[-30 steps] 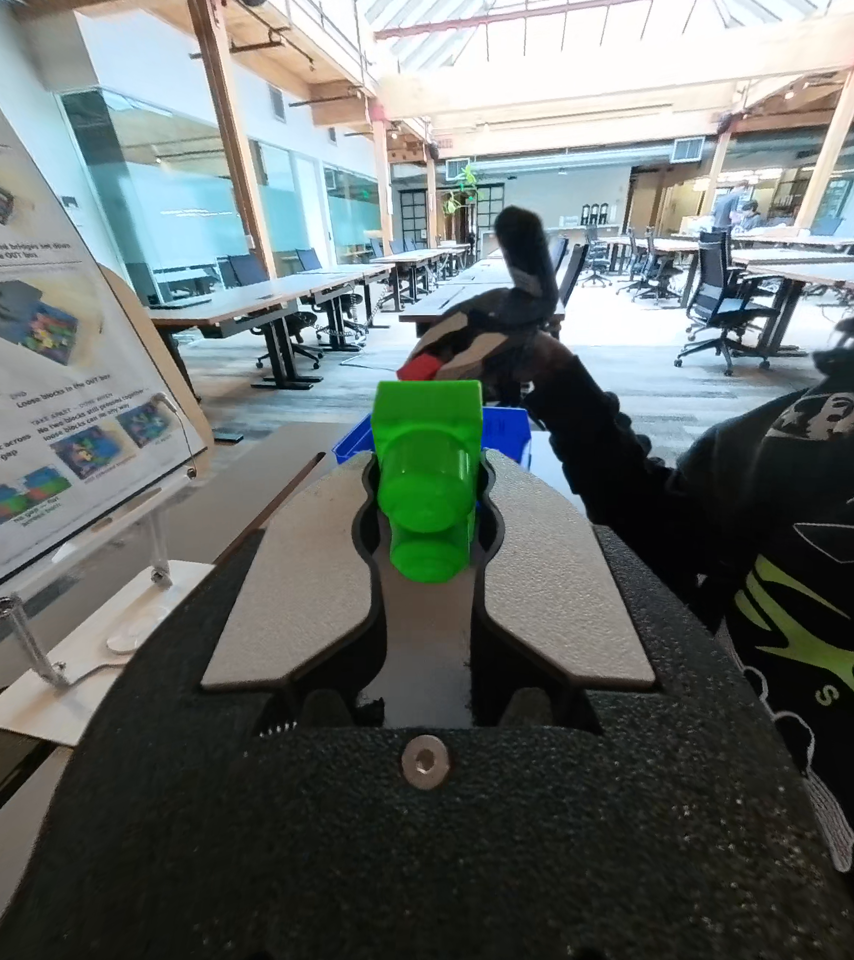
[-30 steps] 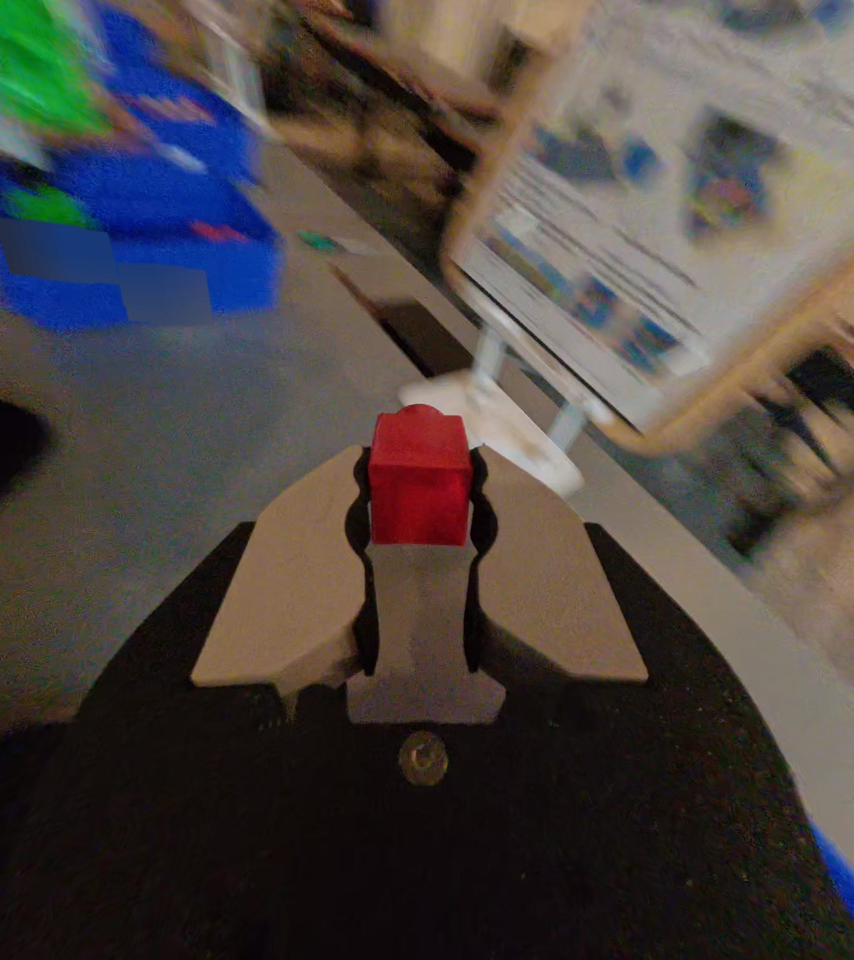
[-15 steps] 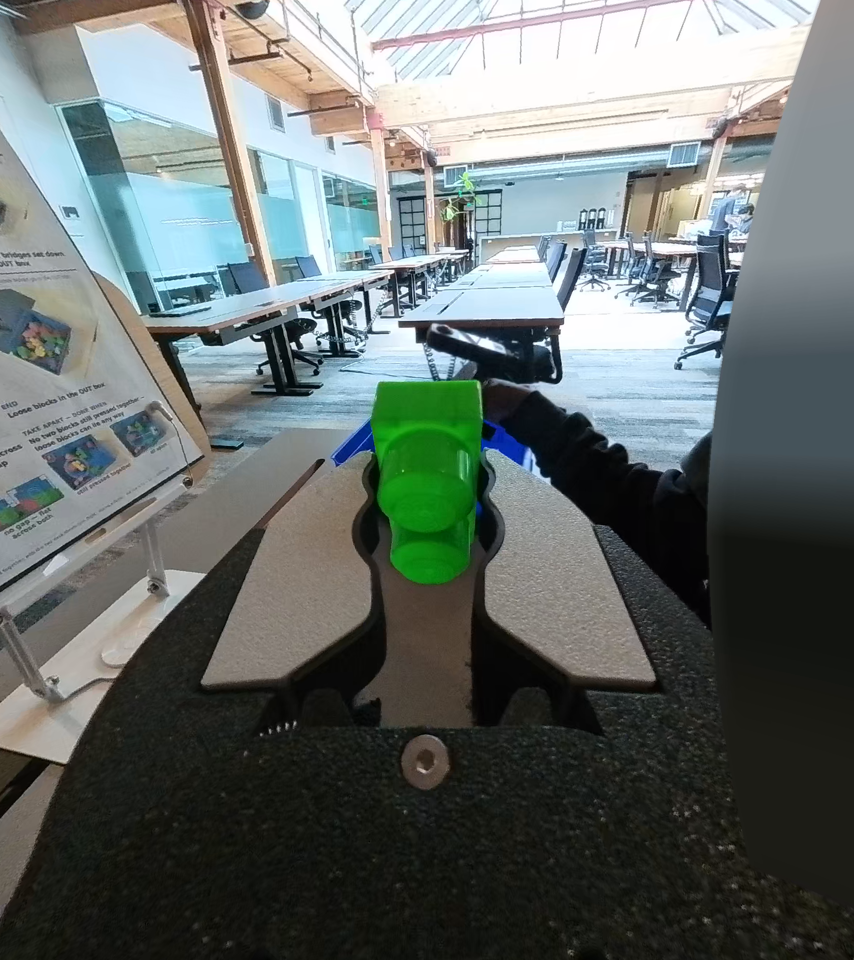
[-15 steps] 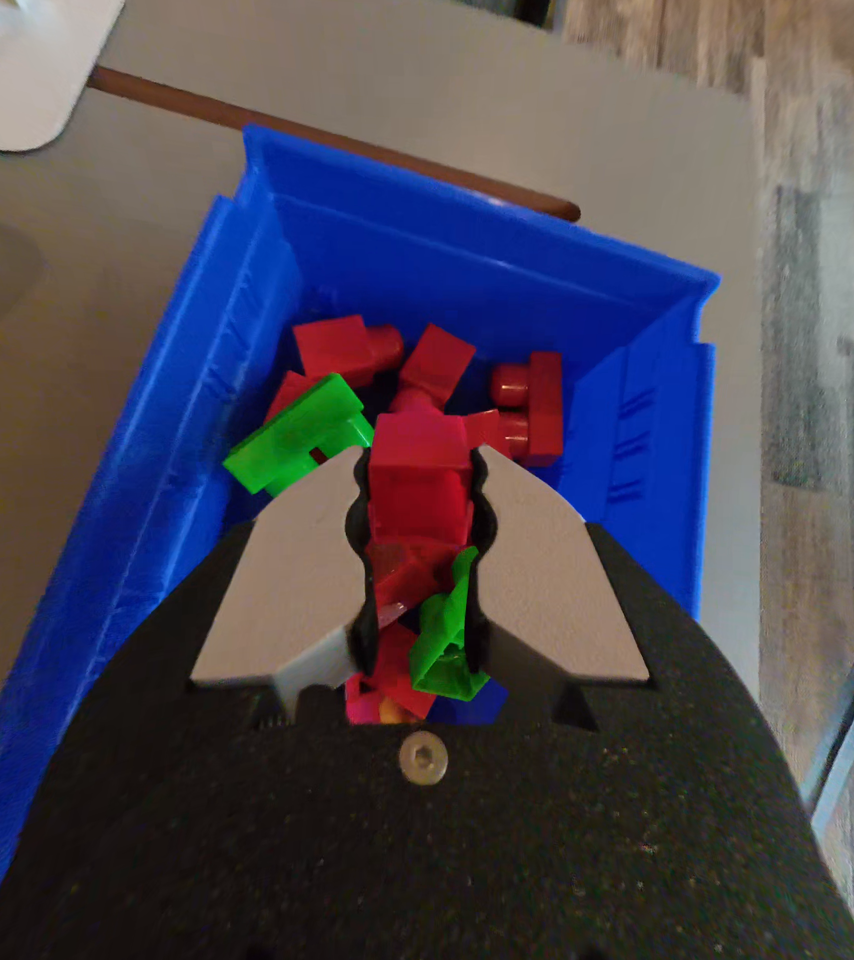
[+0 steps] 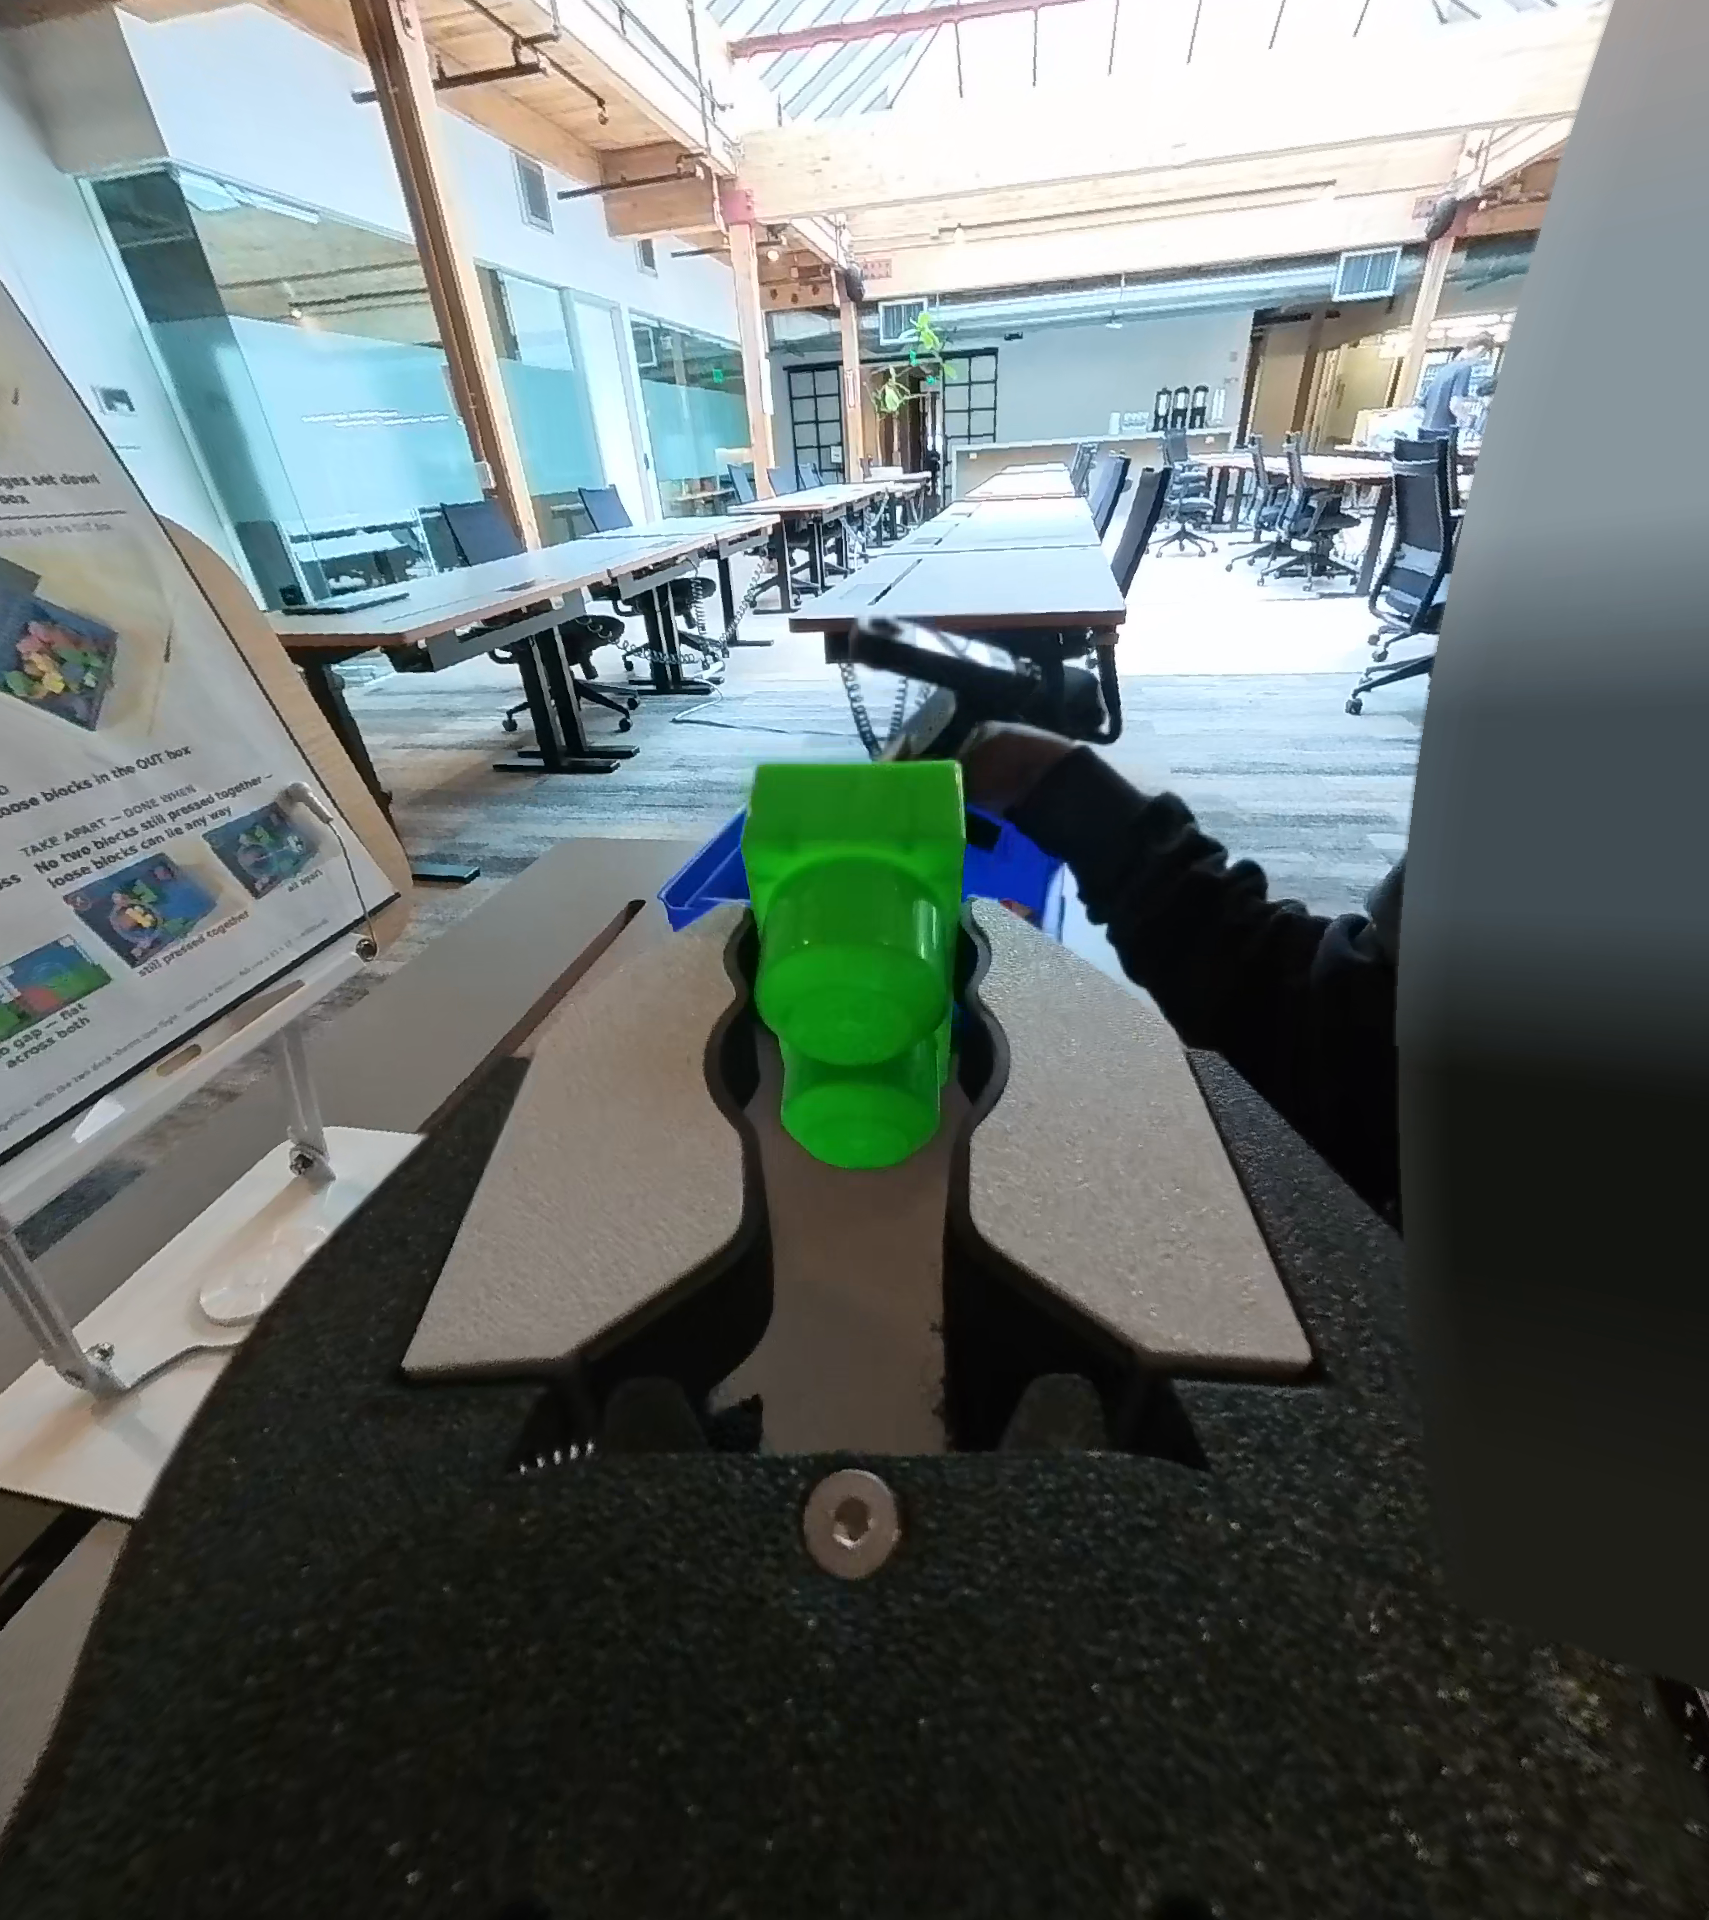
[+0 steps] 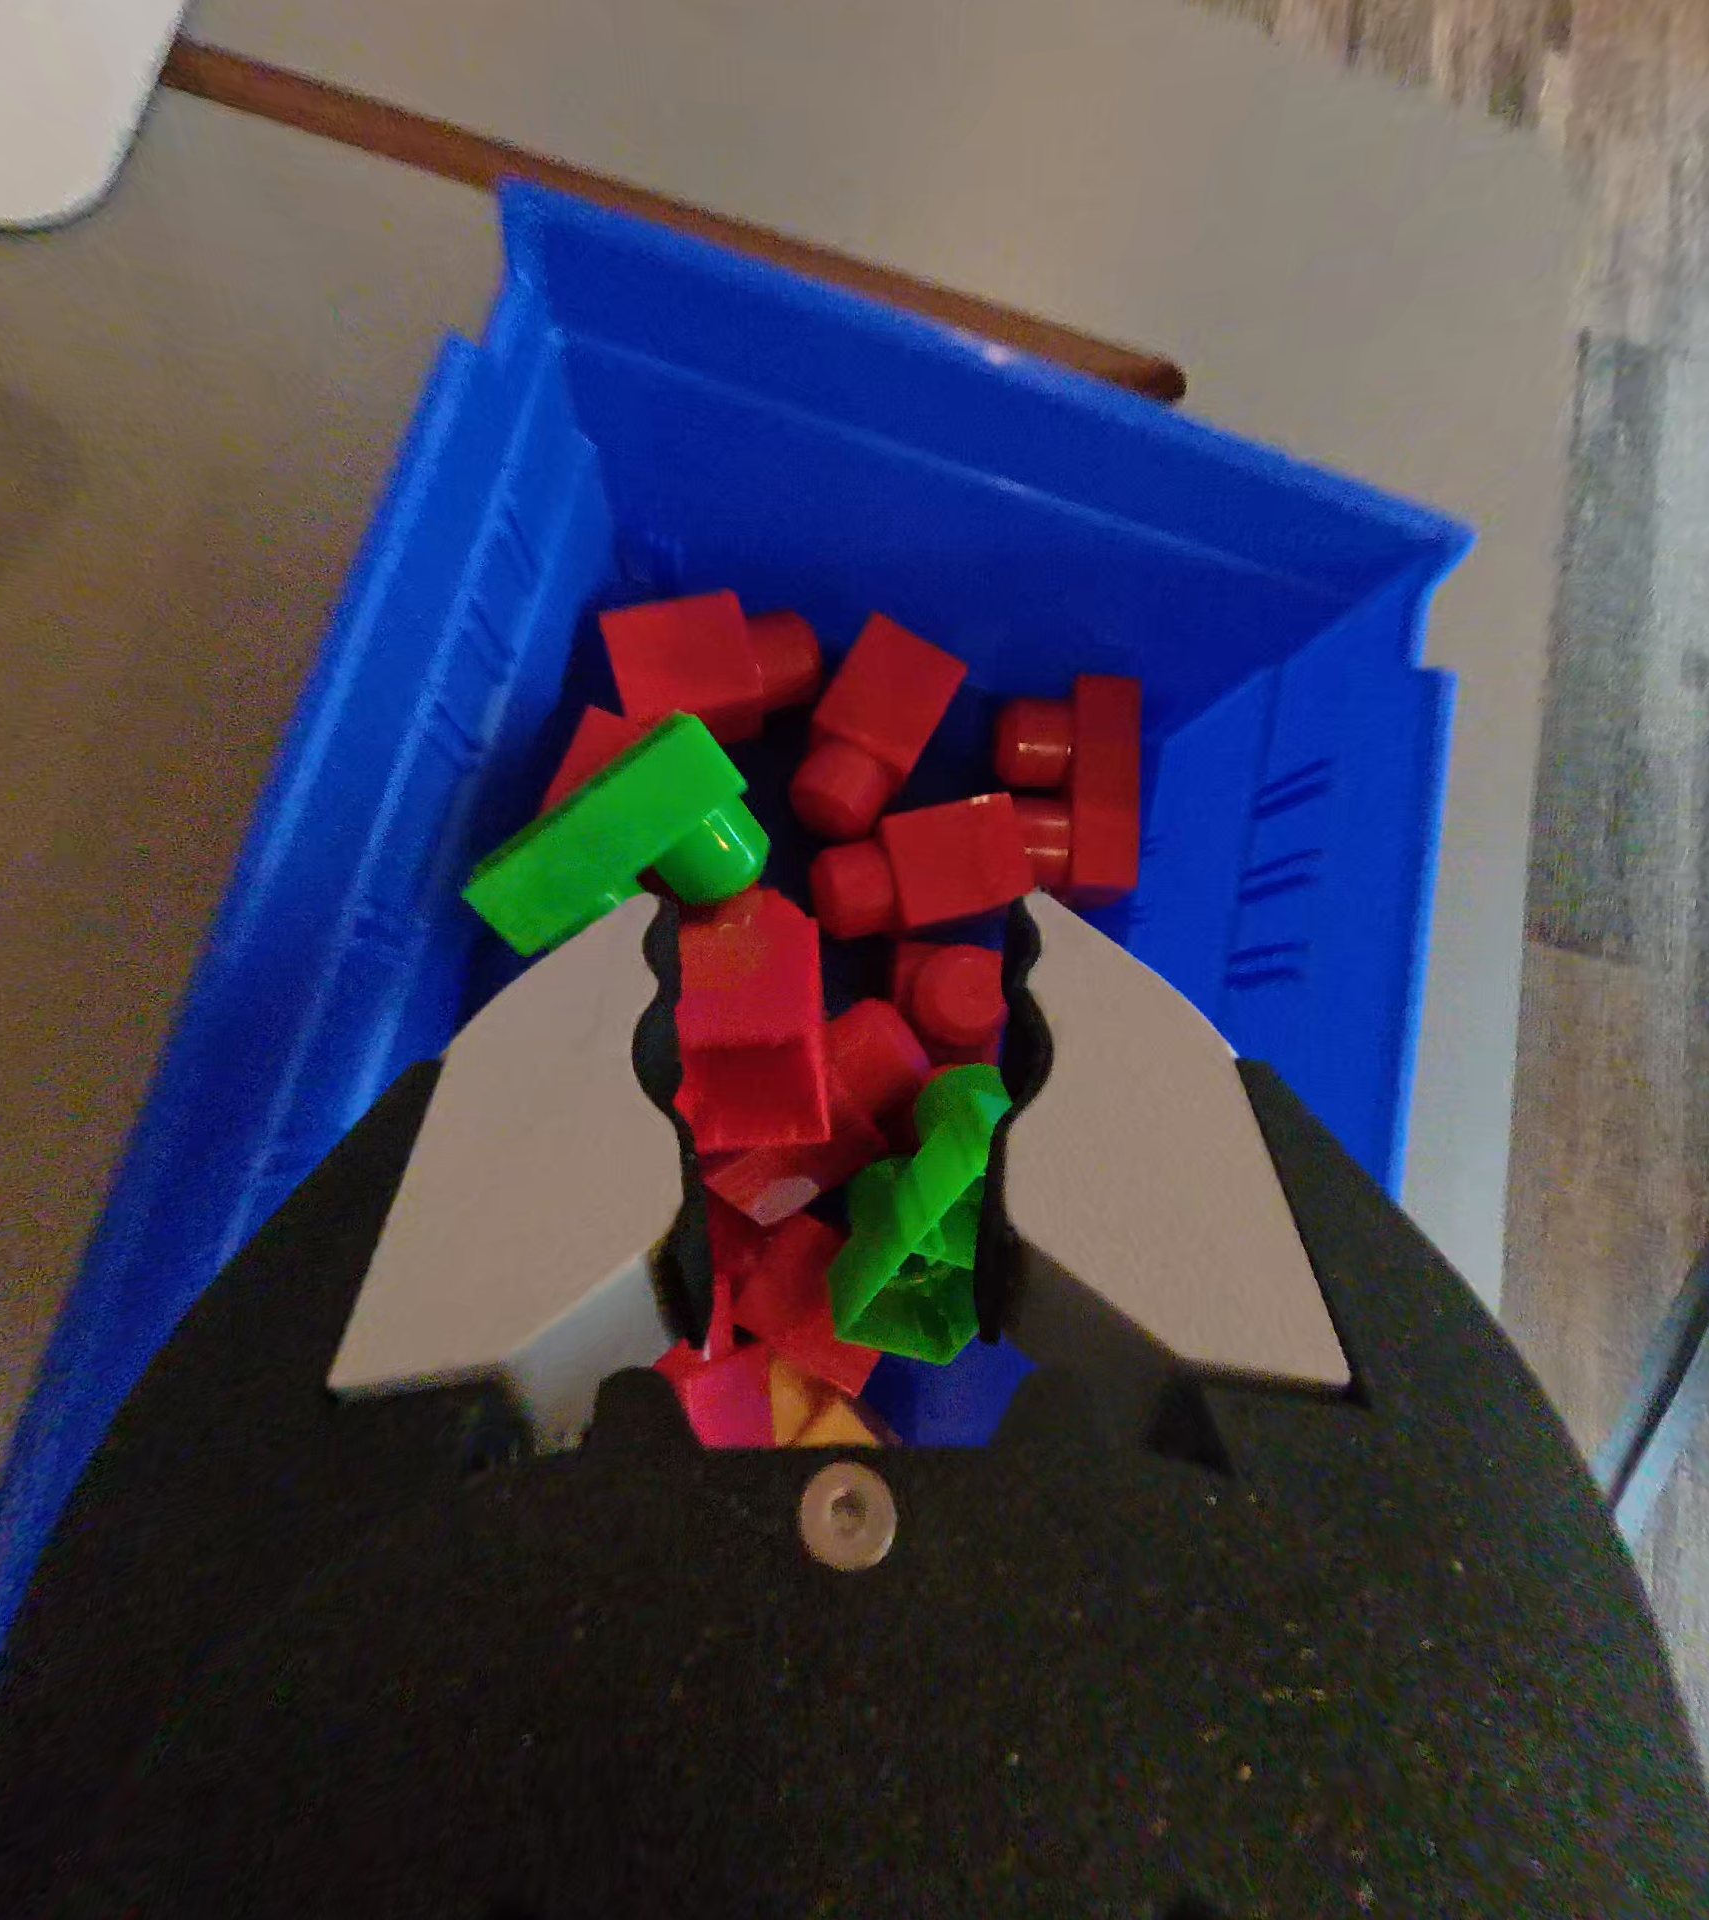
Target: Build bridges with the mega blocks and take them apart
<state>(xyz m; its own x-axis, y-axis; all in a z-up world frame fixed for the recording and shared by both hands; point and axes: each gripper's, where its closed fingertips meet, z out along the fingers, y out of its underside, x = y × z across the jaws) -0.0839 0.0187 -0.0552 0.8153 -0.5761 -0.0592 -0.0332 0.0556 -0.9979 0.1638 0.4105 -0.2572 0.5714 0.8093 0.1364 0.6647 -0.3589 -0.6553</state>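
- We see the blue bin (image 6: 933,499) standing on the grey table (image 6: 154,623), its far wall near a dark slot in the tabletop and its right wall close to the table's edge, with wood floor beyond; bare table lies open to the bin's left.
- Our right gripper (image 6: 834,914) hangs over the bin with its jaws spread wide and nothing gripped; a red block (image 6: 751,1023) sits between the fingers, seemingly loose, though blur keeps us from telling whether it touches the left finger or lies on the heap.
- Around it lie more red blocks (image 6: 891,717), a flat green block (image 6: 611,831) against the bin's left wall, and another green block (image 6: 917,1216) by the right finger; the gripper body hides the bin's near end.
- Our left gripper (image 5: 855,945) is clamped on a green two-stud block (image 5: 855,966), studs toward the camera, held above the table; only a corner of the bin shows behind it.
- A propped instruction sheet (image 5: 50,727) on a white stand bounds the left side; a sleeve (image 5: 1214,935) crosses on the right, beside a grey masking patch.
- Half a second ago the right jaws pinched that red block; now they stand apart. The left grip is unchanged.
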